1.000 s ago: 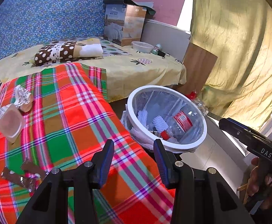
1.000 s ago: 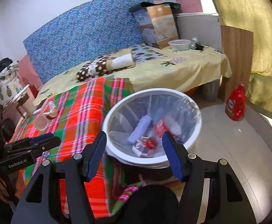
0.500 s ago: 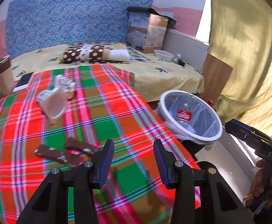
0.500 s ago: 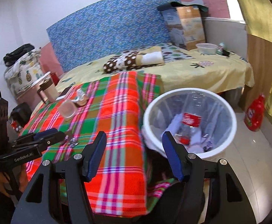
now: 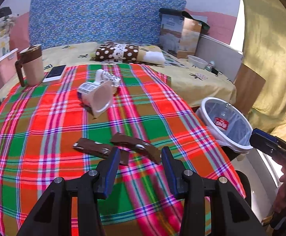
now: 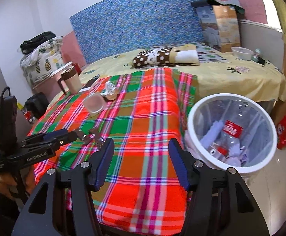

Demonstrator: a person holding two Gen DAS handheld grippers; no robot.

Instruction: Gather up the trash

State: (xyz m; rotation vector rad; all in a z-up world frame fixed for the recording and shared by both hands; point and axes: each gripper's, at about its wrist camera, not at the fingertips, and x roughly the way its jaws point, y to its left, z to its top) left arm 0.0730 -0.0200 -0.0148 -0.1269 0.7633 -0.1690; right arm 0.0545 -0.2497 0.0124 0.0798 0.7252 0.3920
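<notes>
On the plaid cloth, close to its near edge, two brown wrappers lie flat side by side, their inner ends almost touching, just ahead of the left gripper, whose blue-padded fingers stand moderately apart with nothing between them. Farther back, toward the middle of the cloth, a clear plastic cup lies tipped on its side, its mouth facing the camera, and a crumpled white wrapper sits right behind it, touching or nearly so. At the far left corner of the cloth stand a brown-lidded mug and, just beside it, a white phone lying flat. Off the cloth's right edge, on the floor, sits a white trash bin lined with a clear bag; a clear bottle with a red label and other scraps lie inside. The right gripper hovers over the near right corner of the cloth next to the bin's rim, its jaws wide and empty, having just been closing a little. Behind the cloth, a yellow bedsheet carries a polka-dot pillow, a cardboard box and a small white bowl.
</notes>
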